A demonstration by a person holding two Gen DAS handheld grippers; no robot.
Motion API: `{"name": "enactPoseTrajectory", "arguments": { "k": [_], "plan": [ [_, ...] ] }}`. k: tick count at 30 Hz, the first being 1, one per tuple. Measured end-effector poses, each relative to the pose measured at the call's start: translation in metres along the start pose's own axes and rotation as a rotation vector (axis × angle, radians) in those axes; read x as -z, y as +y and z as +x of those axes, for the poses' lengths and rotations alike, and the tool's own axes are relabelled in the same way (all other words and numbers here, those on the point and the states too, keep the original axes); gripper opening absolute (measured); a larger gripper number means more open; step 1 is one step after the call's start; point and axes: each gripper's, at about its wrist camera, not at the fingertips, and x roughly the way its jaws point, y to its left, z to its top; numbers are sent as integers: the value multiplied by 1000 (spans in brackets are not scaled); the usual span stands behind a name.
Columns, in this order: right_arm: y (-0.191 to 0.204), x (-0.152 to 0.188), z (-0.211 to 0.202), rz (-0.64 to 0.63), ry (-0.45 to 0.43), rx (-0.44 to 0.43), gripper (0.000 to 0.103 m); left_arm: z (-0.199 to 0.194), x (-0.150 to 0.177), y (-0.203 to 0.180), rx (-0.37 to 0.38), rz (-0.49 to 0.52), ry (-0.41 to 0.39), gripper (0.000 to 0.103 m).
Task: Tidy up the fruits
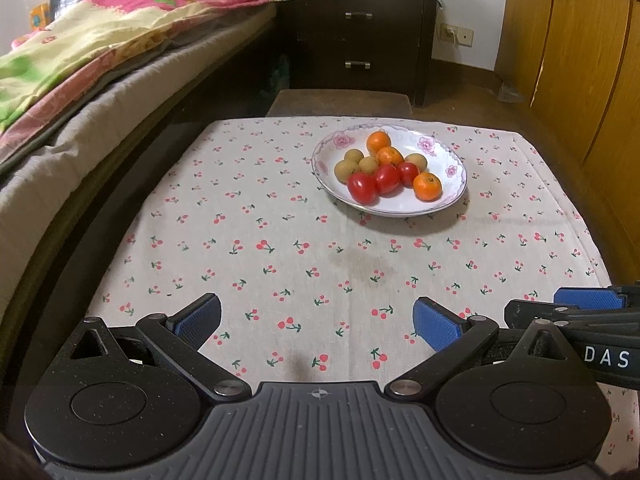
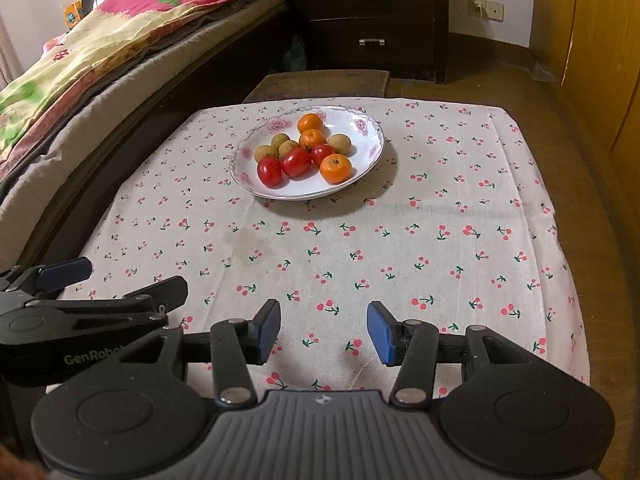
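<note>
A white flowered plate [image 1: 452,196] stands at the far side of the table and also shows in the right wrist view [image 2: 304,194]. In it lie three oranges [image 1: 427,186] [image 2: 335,168], three red tomatoes [image 1: 361,187] [image 2: 269,171] and several brownish longans [image 1: 346,170] [image 2: 267,152], heaped together. My left gripper [image 1: 316,322] is open and empty, low over the near table edge. My right gripper [image 2: 323,332] is open and empty beside it, well short of the plate. Each gripper shows at the edge of the other's view.
The table has a cherry-print cloth [image 1: 280,240] [image 2: 440,240]. A bed with a bright quilt [image 1: 100,40] runs along the left. A dark nightstand [image 1: 360,40] stands behind, a low stool [image 2: 320,84] at the far table edge, and wooden cabinets [image 1: 580,60] on the right.
</note>
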Motion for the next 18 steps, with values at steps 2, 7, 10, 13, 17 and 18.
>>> {"name": "enactPoseTrajectory", "arguments": {
  "k": [2, 7, 10, 13, 17, 18],
  "plan": [
    [0, 0, 0, 0, 1, 0, 48, 0, 0, 1, 3, -3, 3, 103],
    [1, 0, 1, -2, 4, 0, 48, 1, 1, 0, 3, 0, 5, 103],
    [1, 1, 1, -1, 4, 0, 48, 2, 1, 1, 5, -3, 7, 103],
    [1, 1, 1, -1, 4, 1, 48, 2, 1, 1, 3, -1, 7, 103],
    [1, 1, 2, -1, 4, -1, 48, 2, 2, 1, -2, 0, 6, 103],
    [1, 1, 2, -1, 4, 0, 48, 2, 1, 1, -2, -2, 9, 103]
  ]
}}
